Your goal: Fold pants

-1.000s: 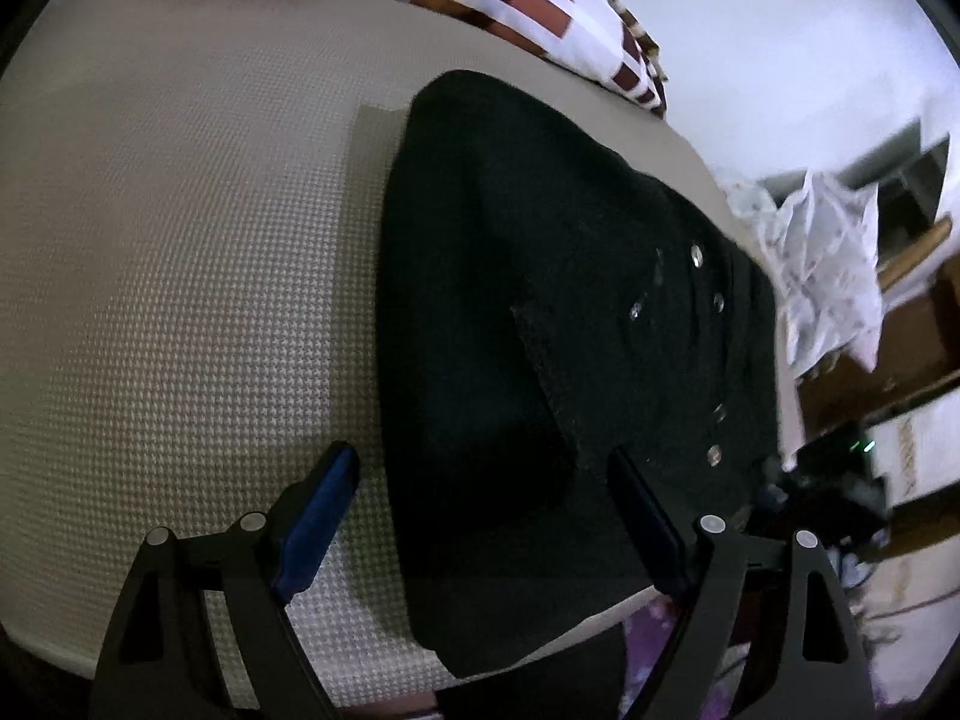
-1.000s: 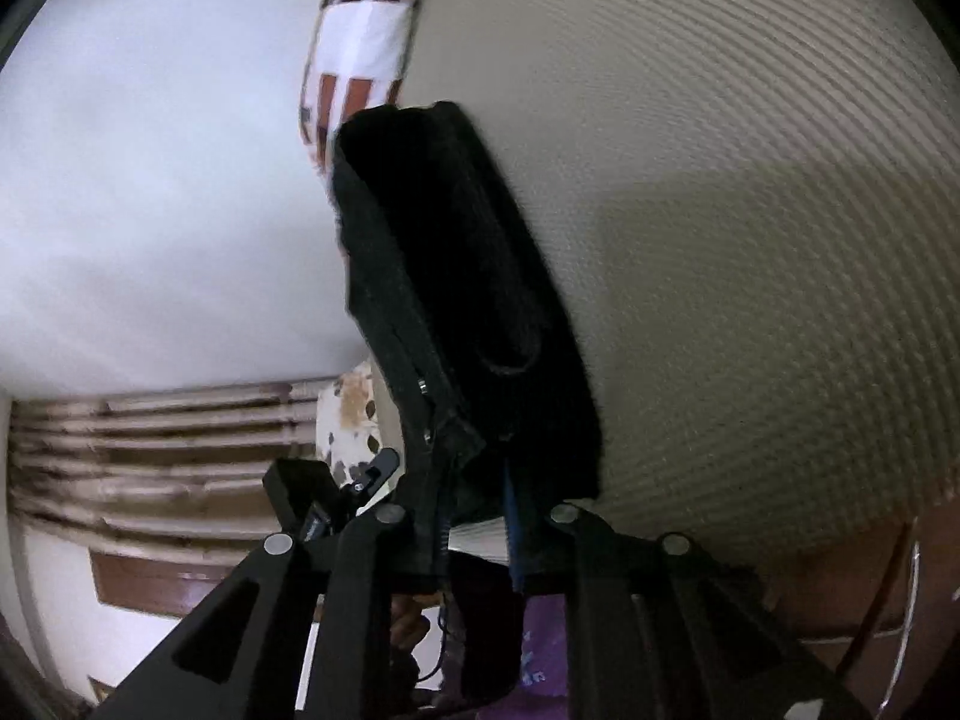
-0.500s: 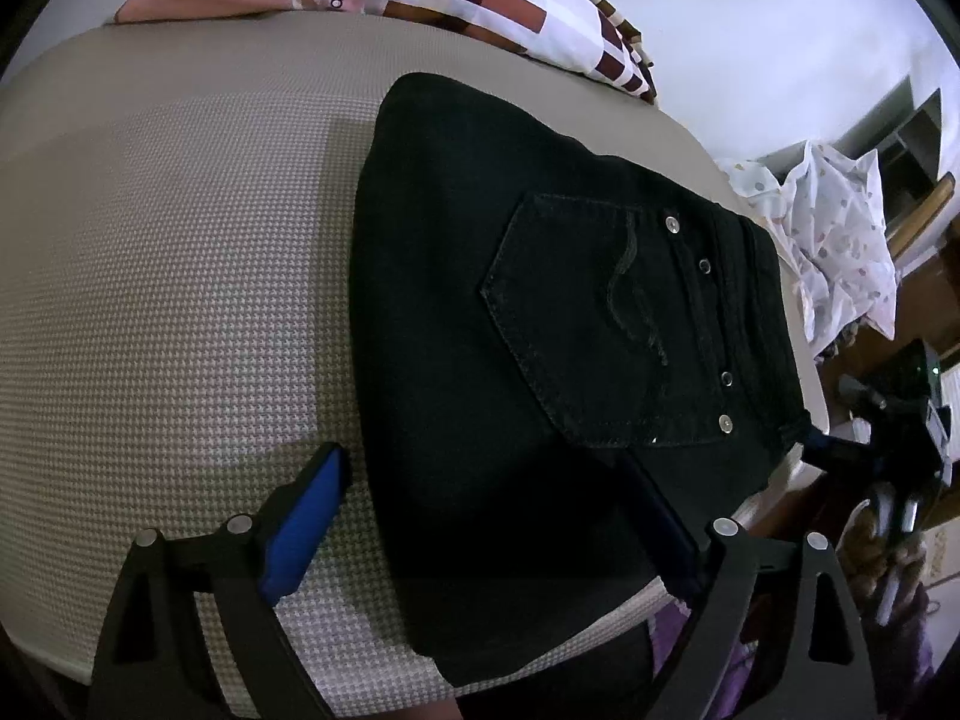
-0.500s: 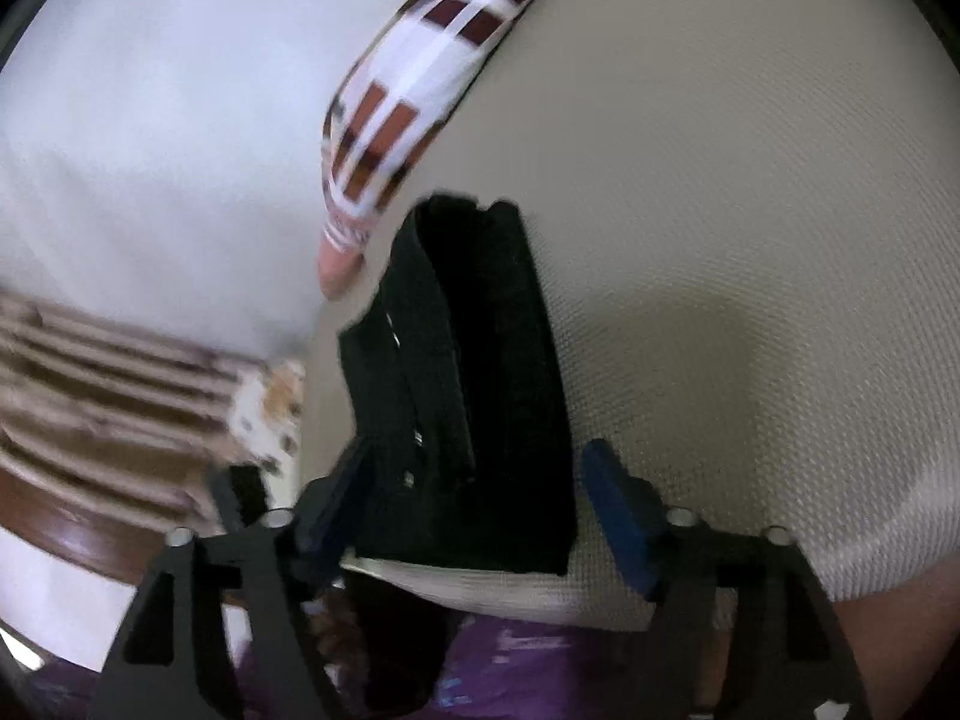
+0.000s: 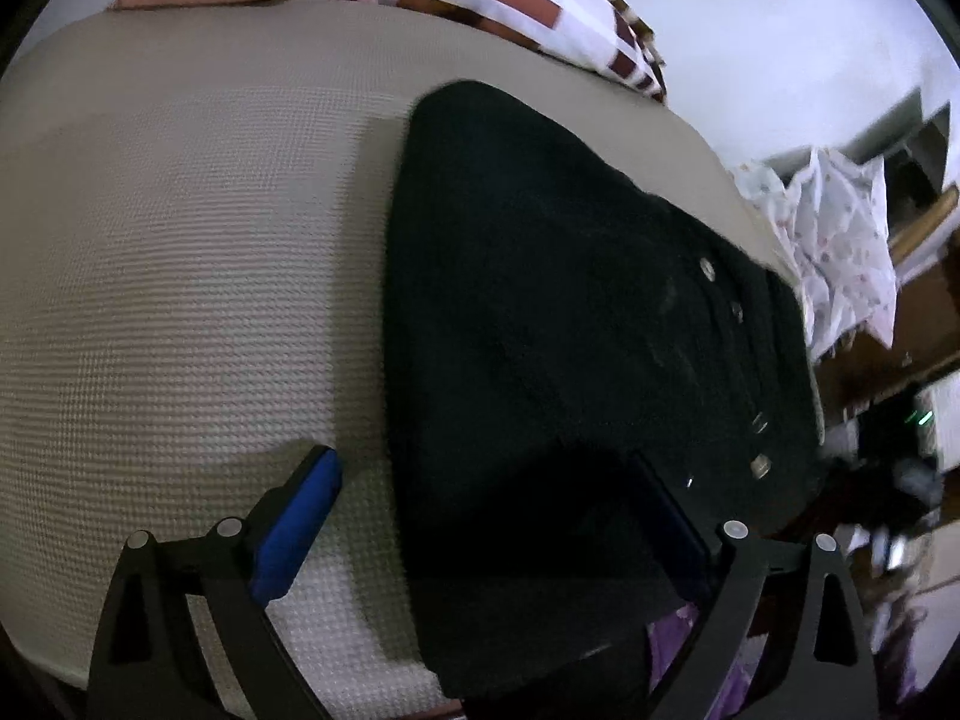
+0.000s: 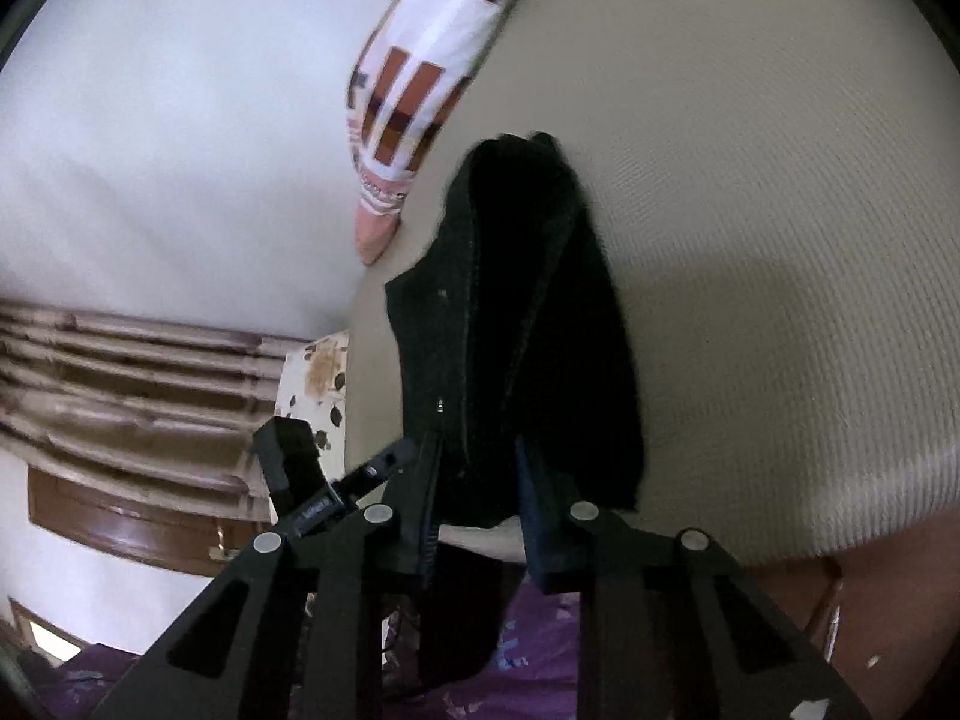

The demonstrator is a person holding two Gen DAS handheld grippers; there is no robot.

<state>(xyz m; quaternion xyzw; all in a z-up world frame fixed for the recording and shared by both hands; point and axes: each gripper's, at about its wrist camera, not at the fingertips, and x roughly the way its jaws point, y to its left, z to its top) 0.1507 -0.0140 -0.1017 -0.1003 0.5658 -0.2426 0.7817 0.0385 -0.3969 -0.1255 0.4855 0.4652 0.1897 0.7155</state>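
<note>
Pants [image 5: 570,330], black, folded, lying on bed [image 5: 180,270] below patterned pillow [image 5: 480,0]. Right gripper [image 6: 480,480] just re-closed, clamped on near waist edge, lifting it; left gripper [image 5: 480,516] widened, fingers straddling near corner, gripping nothing. Probably another fold starting.

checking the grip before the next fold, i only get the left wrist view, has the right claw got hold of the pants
Observer: Yes. In the right wrist view the right claw is shut on the black pants. Its jaws have just been closing, with the fabric between them.
Operator: which part has it got
Observer: The near edge of the folded stack, just below the zipper, close to the edge of the bed.
</note>
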